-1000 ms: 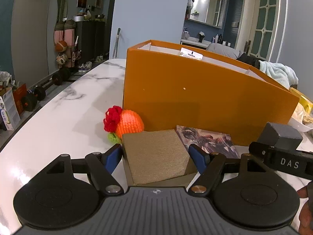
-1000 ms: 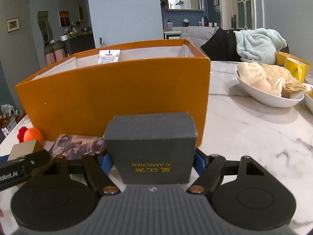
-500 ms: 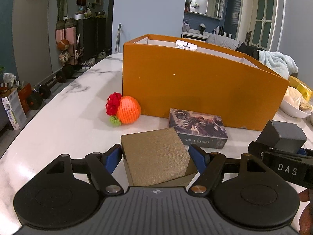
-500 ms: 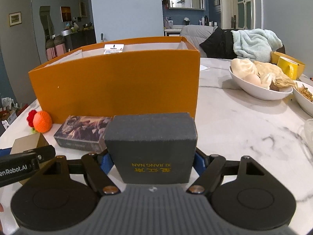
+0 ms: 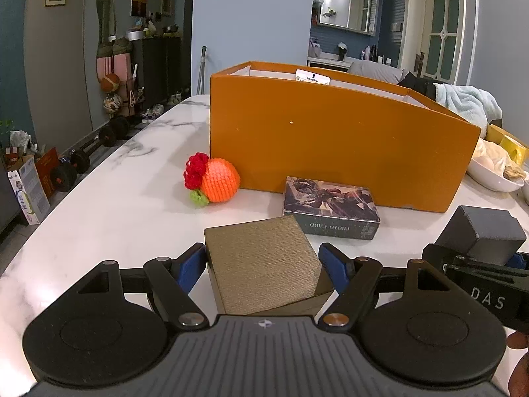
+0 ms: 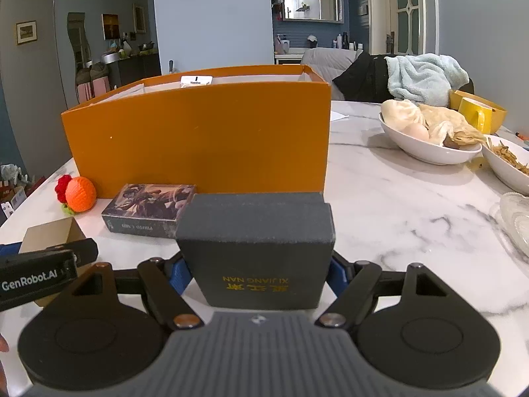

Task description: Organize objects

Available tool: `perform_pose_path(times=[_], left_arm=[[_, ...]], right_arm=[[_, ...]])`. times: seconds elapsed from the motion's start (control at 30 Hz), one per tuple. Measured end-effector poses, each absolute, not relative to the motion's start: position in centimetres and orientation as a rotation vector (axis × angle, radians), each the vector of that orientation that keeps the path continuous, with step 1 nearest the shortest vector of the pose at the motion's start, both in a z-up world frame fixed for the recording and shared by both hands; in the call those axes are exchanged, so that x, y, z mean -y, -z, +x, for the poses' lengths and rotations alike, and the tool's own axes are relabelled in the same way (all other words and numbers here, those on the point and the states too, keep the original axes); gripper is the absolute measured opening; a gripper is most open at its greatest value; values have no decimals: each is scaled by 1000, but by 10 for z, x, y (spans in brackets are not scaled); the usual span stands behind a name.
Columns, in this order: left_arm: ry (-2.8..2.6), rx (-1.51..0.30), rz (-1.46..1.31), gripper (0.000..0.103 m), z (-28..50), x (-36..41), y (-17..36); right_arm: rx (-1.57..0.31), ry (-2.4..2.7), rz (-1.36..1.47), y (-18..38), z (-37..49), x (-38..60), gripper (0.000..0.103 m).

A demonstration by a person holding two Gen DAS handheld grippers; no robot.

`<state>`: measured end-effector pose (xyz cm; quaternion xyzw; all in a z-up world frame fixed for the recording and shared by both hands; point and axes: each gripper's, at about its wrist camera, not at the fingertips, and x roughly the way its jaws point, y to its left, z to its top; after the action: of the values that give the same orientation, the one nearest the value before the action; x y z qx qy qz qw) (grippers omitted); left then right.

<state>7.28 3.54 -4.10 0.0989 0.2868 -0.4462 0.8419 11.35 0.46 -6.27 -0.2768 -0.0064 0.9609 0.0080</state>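
My left gripper (image 5: pixel 263 264) is shut on a tan box (image 5: pixel 261 263), held just above the marble table. My right gripper (image 6: pixel 258 264) is shut on a dark grey box (image 6: pixel 258 248) with gold lettering; it also shows in the left wrist view (image 5: pixel 482 235). The tan box shows at the left of the right wrist view (image 6: pixel 49 233). An open orange box (image 5: pixel 330 139) stands ahead, also in the right wrist view (image 6: pixel 201 132). In front of it lie a photo card box (image 5: pixel 330 206) and a crocheted orange toy (image 5: pixel 215 182).
White bowls of food (image 6: pixel 429 139) and a yellow mug (image 6: pixel 472 114) stand at the right of the marble table (image 6: pixel 396 198). A glass dish (image 6: pixel 515 218) sits at the right edge. The table's left edge (image 5: pixel 82 182) drops to the floor with dumbbells.
Both grippers have pulled back from the orange box with their boxes still held; the photo card box and toy now show fully.
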Motion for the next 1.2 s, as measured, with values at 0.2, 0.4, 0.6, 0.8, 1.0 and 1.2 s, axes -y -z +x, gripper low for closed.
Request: perform_pose_path(times=[0.2,0.4,0.6,0.8,1.0,1.2], left_arm=[[948,-579,220,88,68,-37,43],[960,-538,222,88,63,-40,46],[978,-563,218,88,64,-42,43],[994,-580,232,74,60,-48,35],[1014,-577,253,74,57,-46,34],[1021,-553,274,74,54,-47,33]], right_arm=[[21,-3019,-846,65,119,-4,79],[40,-3035,-811,67,123,-3,79],[54,-3043,-808,66,126,-2,79],[88,-3064,-796,58,134,-1,78],[81,-3080,-805,52,137,-1,78],[93,-3097,-802,50,141,1,78]])
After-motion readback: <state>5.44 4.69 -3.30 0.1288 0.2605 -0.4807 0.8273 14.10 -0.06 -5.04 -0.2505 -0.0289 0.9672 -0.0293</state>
